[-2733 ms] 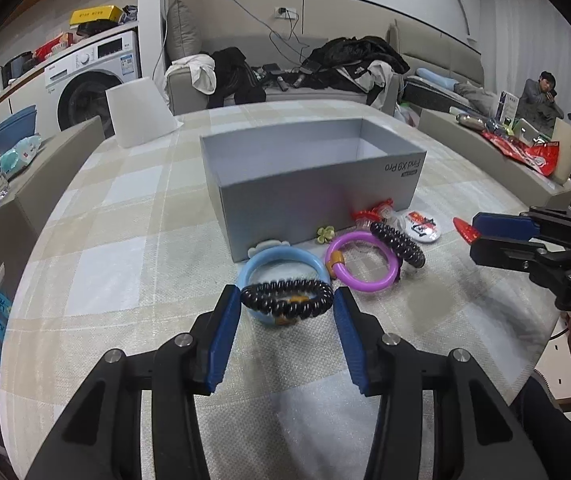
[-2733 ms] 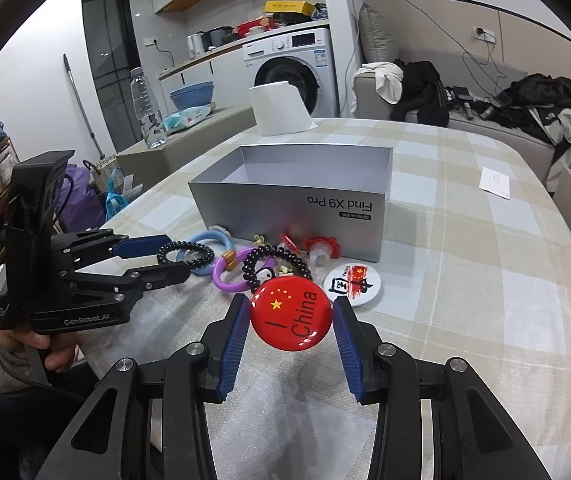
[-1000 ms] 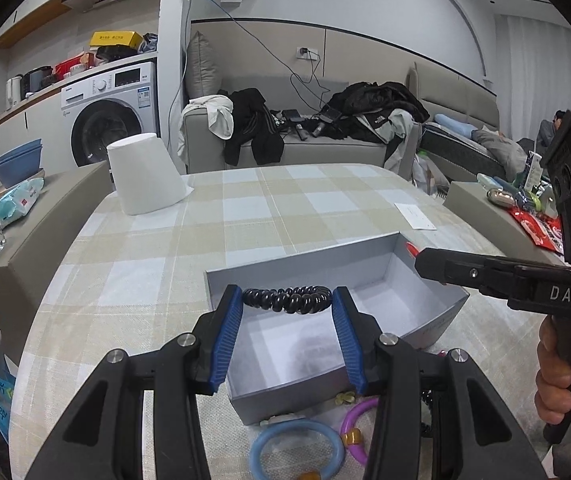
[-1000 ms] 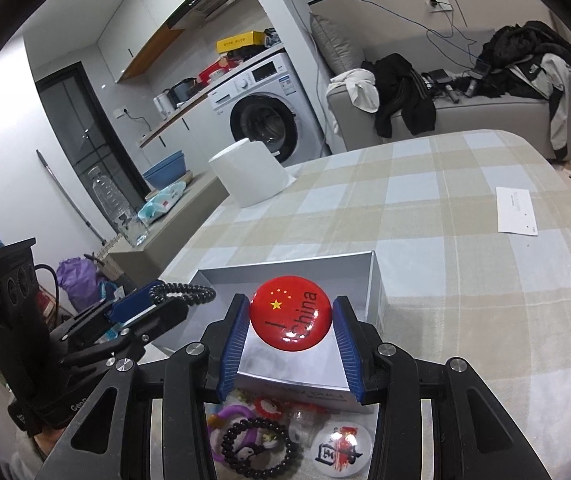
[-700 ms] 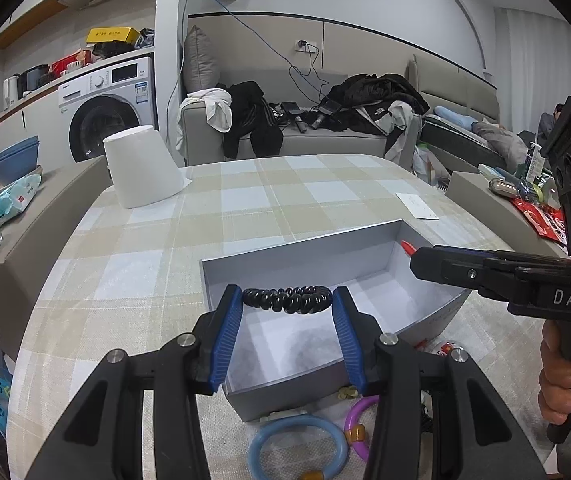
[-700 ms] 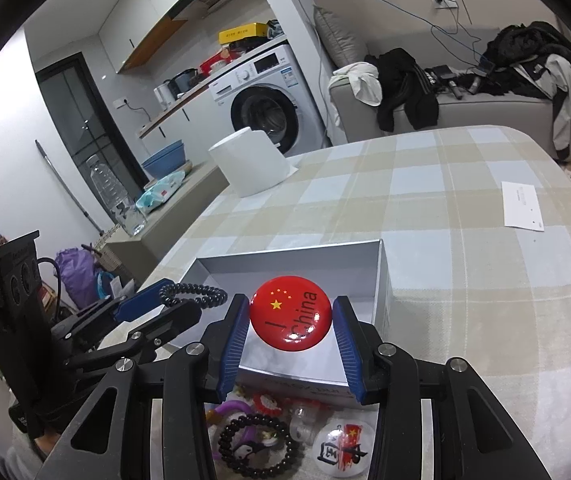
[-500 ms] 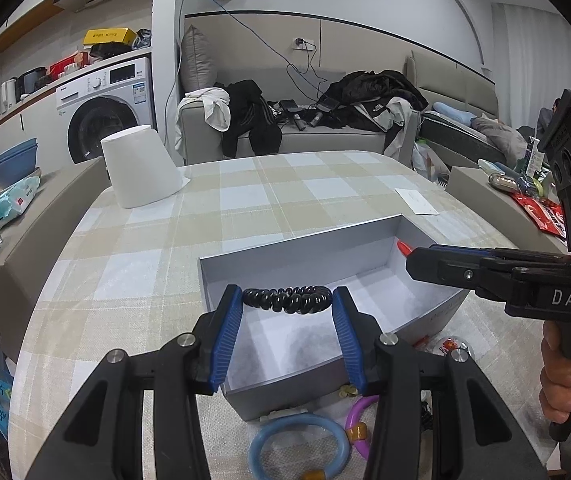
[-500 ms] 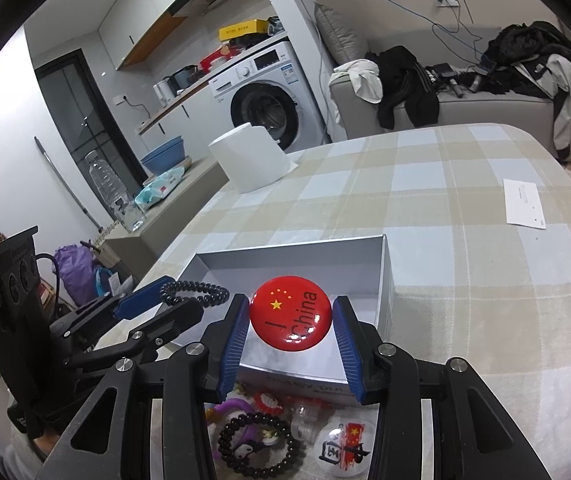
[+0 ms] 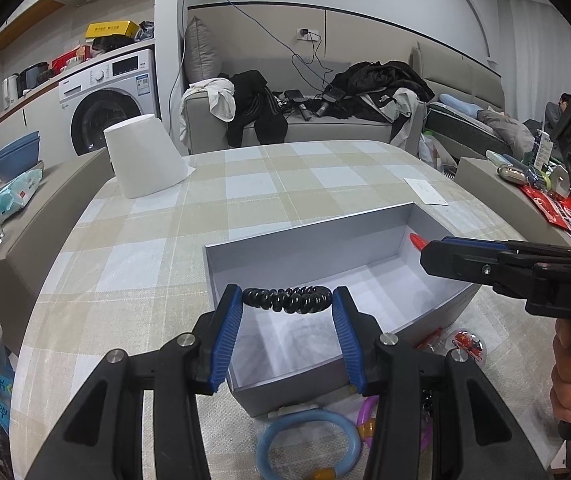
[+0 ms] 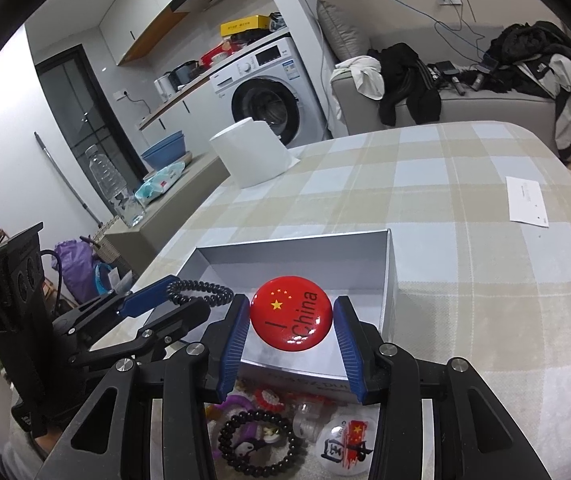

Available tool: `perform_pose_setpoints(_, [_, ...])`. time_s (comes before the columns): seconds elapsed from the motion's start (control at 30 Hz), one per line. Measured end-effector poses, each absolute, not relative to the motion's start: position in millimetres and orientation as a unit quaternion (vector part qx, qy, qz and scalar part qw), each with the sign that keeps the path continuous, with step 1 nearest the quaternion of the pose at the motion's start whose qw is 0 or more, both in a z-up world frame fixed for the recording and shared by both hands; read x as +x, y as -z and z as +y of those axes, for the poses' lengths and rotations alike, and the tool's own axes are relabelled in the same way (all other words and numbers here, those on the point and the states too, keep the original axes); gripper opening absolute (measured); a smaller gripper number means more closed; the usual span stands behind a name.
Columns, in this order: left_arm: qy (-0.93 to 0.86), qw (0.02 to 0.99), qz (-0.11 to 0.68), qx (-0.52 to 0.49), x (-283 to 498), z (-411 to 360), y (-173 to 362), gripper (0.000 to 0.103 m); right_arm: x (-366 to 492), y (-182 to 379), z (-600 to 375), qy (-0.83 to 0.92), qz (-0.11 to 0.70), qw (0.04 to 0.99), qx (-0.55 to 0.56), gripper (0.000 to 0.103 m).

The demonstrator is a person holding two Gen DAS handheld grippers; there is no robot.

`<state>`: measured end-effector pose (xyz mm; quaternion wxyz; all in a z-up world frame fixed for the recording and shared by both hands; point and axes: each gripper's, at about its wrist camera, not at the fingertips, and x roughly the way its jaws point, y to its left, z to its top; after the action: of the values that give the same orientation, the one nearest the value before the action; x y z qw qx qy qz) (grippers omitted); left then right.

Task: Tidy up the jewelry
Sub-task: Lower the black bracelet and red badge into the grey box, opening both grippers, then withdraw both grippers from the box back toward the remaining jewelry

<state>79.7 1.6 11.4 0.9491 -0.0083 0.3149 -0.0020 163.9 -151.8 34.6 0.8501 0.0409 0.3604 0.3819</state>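
Left claw grips the black coiled spiral bracelet stretched between its blue pads; right claw is clamped on the round red glossy "I China" badge. Change since a few seconds ago: both pieces were then low at the table, in front of the grey open cardboard box; both now hang above the box interior, just ahead of each claw's tips. Over the last second, hardly any shift. Judgement: carry phase finished, release into box is next. Below and behind the claws, the light blue plastic bangle and black beaded bracelet remain outside.
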Motion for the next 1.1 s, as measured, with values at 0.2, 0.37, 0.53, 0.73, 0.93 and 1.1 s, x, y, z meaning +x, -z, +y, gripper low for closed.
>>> perform_pose_setpoints(0.2, [0.001, 0.949, 0.316, -0.007, 79, 3, -12, 0.041, 164, -36, -152, -0.390, 0.362, 0.845, 0.049, 0.050])
perform_pose_setpoints(0.37, [0.009, 0.948, 0.318, -0.028, 77, 7, -13, 0.043, 159, -42, -154, -0.394, 0.349, 0.849, 0.051, 0.064])
perform_pose_setpoints(0.53, [0.035, 0.945, 0.320, -0.058, 68, 13, -18, 0.059, 152, -51, -160, -0.389, 0.335, 0.857, 0.042, 0.099])
perform_pose_setpoints(0.73, [0.022, 0.957, 0.286, -0.030, 34, 6, -27, 0.102, 132, -62, -176, -0.369, 0.309, 0.876, 0.023, 0.103])
perform_pose_setpoints(0.93, [0.025, 0.955, 0.293, -0.030, 19, 6, -14, 0.102, 111, -41, -192, -0.364, 0.324, 0.873, 0.002, 0.103])
perform_pose_setpoints(1.1, [0.014, 0.949, 0.315, -0.021, 24, 5, -4, 0.102, 108, -20, -184, -0.346, 0.360, 0.866, -0.032, 0.103])
